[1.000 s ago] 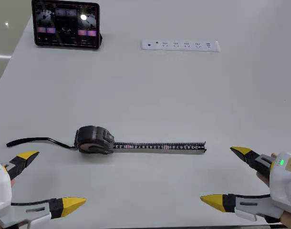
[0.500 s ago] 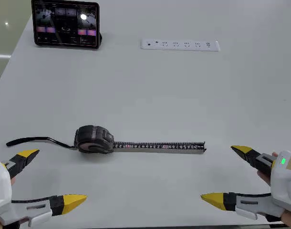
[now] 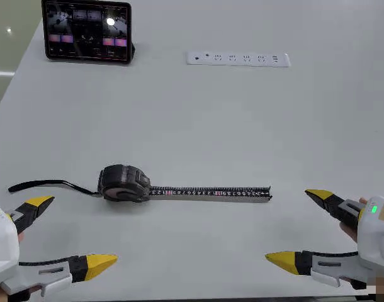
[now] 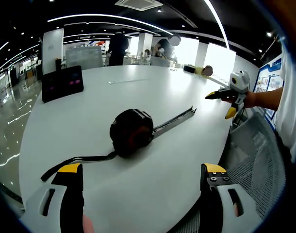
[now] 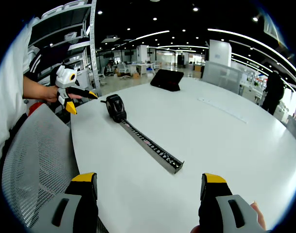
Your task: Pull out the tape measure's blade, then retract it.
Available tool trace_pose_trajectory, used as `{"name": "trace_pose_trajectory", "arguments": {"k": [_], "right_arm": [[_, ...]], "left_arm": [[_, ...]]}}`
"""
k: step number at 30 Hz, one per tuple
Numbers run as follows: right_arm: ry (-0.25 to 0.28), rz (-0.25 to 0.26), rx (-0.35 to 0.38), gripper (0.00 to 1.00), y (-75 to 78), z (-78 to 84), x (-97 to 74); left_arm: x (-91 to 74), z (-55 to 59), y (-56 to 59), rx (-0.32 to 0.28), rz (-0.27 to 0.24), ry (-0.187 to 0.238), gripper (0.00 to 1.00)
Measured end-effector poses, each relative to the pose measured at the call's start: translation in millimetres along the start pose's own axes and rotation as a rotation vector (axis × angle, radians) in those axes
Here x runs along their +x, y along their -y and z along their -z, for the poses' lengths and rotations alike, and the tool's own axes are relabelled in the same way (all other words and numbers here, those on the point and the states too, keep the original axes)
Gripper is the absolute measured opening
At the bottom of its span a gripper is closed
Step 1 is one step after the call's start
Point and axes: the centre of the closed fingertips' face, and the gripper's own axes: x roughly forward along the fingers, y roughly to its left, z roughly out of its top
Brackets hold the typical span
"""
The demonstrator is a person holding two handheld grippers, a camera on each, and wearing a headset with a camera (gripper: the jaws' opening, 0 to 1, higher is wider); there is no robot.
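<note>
A black tape measure (image 3: 123,184) lies on the white table (image 3: 198,113), its blade (image 3: 211,192) drawn out to the right and lying flat, ending in a hook (image 3: 269,194). A black wrist strap (image 3: 44,185) trails off to its left. In the left gripper view the case (image 4: 131,132) sits ahead of the jaws with the blade (image 4: 174,120) running away. In the right gripper view the blade (image 5: 150,145) leads to the case (image 5: 115,108). My left gripper (image 3: 69,236) is open at the near left. My right gripper (image 3: 302,228) is open at the near right, apart from the hook.
A tablet (image 3: 87,31) with a lit screen stands at the far left of the table. A white power strip (image 3: 238,60) lies at the far middle. A mesh chair (image 5: 29,165) is beside the table's near edge.
</note>
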Motion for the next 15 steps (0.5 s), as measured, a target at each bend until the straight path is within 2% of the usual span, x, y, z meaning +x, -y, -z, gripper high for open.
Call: {"name": "trace_pose_trajectory", "arguments": {"k": [15], "right_arm": [[0.003,-0.001,-0.013,0.87,14.4,-7.1,7.2]], "left_arm": [[19.9,-9.5,1.1,-0.027,-0.012,0.006,0.99]]}}
